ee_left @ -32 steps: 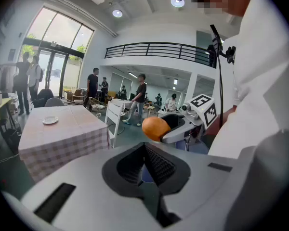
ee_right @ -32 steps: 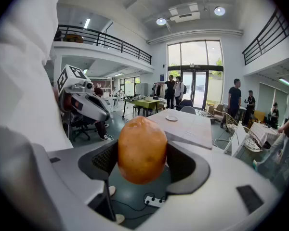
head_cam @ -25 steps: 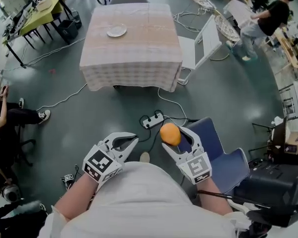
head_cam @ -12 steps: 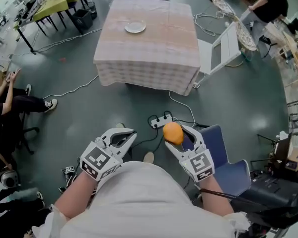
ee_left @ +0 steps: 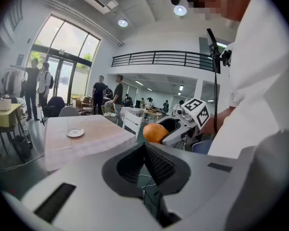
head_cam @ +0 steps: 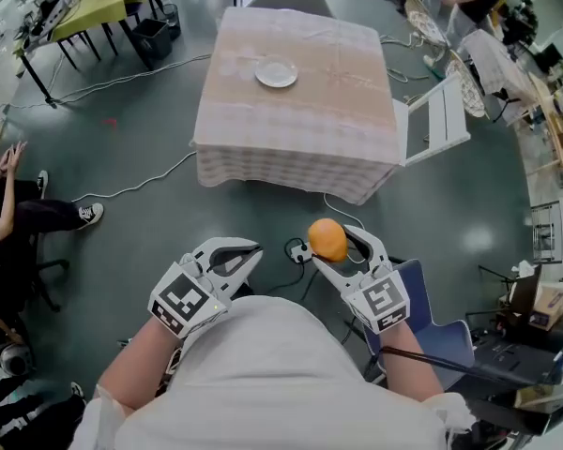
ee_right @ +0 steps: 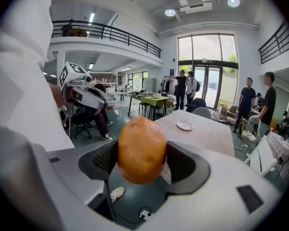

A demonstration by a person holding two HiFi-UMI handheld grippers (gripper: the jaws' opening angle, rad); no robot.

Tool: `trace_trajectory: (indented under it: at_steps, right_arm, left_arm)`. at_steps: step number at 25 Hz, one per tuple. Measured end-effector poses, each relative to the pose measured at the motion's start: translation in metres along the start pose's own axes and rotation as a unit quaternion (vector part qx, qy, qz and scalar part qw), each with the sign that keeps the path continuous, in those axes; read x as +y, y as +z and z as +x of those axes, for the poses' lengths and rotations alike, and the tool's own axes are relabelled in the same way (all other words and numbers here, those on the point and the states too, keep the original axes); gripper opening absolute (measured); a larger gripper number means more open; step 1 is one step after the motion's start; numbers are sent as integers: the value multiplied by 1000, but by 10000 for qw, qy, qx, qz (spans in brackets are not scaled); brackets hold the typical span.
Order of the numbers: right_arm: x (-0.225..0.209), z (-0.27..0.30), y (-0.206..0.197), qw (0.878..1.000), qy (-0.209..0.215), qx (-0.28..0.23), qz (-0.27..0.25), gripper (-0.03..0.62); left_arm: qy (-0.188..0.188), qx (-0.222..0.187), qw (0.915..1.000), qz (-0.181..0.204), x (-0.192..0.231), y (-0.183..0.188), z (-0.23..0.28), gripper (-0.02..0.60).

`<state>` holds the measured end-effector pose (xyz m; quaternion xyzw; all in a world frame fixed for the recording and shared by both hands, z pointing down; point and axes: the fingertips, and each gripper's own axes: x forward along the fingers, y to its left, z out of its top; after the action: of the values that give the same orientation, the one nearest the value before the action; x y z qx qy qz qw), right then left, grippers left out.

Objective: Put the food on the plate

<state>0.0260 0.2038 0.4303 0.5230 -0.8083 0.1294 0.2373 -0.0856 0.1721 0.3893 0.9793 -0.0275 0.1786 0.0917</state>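
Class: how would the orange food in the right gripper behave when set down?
The orange food looks egg-shaped and smooth, so it may roll on the plate. It shows no dent in the right gripper, so probably firm.

Grey floor (head_cam: pixel 450 214), clothed table (head_cam: pixel 300 120) (tall windows (ee_right: pixel 207 52) behind).

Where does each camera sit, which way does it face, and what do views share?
Head view: on the person's head, steeply down at table; torso, forearms, left gripper, right gripper show.
Left gripper view: on that gripper, toward the table past shut jaws; torso at right.
Right gripper view: on that gripper, toward the table past held food; torso at left.
All three show the plate.
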Motion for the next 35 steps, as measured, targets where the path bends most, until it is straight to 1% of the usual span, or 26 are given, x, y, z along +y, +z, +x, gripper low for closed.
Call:
trace_trajectory:
  at_steps: [2,3,6,10,14,17,23,30,35]
  right_arm:
    - [-9,25,18,10000,-76,-13,1,330]
    - [-15,38,28,9999,-118,-31,-10,330]
    - [-29,74,50,9998,-181,-34,-105,330]
    - [-55,118,62,9995,-125,107,-278,330]
    - [-99,168,71,9986,-36,221,-471,330]
    - [-138,207,77,9977,67,303,-602,330]
    - [-220,285,99,9938,389,361,-981,330]
    - [-305,376,88,9867,774,690,-1250,330]
    - [-343,432,75,9819,986,902,-1342,330]
  left_arm:
    - [-60,56,9999,123,25,0,-11,9]
    - [-87,75,9999,121,38,0,-16,9]
    - [-27,44,9999,-110,72,1,-30,9]
    - [139,-108,9994,-300,106,5,-38,9]
    - [446,-241,9972,-541,148,12,-35,9]
    - [708,-242,9950,-657,181,20,-31,9]
    - [1298,-239,9882,-780,248,53,-6,9]
    - [1839,-349,9779,-927,301,89,31,9]
    - [2296,-353,9665,-1095,325,99,40,9]
